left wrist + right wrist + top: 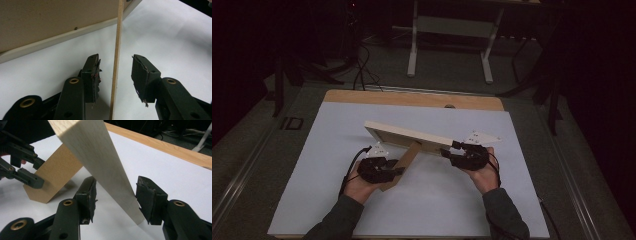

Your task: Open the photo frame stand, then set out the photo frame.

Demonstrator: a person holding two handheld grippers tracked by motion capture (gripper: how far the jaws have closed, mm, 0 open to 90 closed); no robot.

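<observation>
Item: pale wooden picture frame (408, 134), raised on edge and tilted over the white sheet (337, 150) that covers the tabletop (412, 98), near the sheet's centre, its long top edge running from about 10 o'clock down toward 4 o'clock in the high view. Fitted: brown fibreboard back stand (404, 162), reaching from the frame's underside toward 7 o'clock, its lower end on the sheet. Left hand-held gripper (398, 171), at 7 o'clock of the frame, held by the left hand (362, 184): released, jaws spread to either side of the stand; in the left gripper view the stand (116, 60) appears edge-on as a thin upright strip between the two pads, touching neither, with the frame's brown backing and pale border (45, 27) at upper left. Right hand-held gripper (444, 152), at 4 o'clock of the frame, held by the right hand (484, 175): jaws spread around the frame's end; in the right gripper view the pale frame rail (100, 167) slopes down between the pads, its lower corner against the right-side pad and clear of the left-side one; whether it is actually pinched, I cannot tell. Same view, at 9 o'clock: the stand (56, 173) and the left hand-held gripper (27, 173) beside it. Grey three-cornered plates sit atop both tools. Surroundings: wooden tabletop edge at 12 o'clock, dark floor with cables and a white stand base beyond.
</observation>
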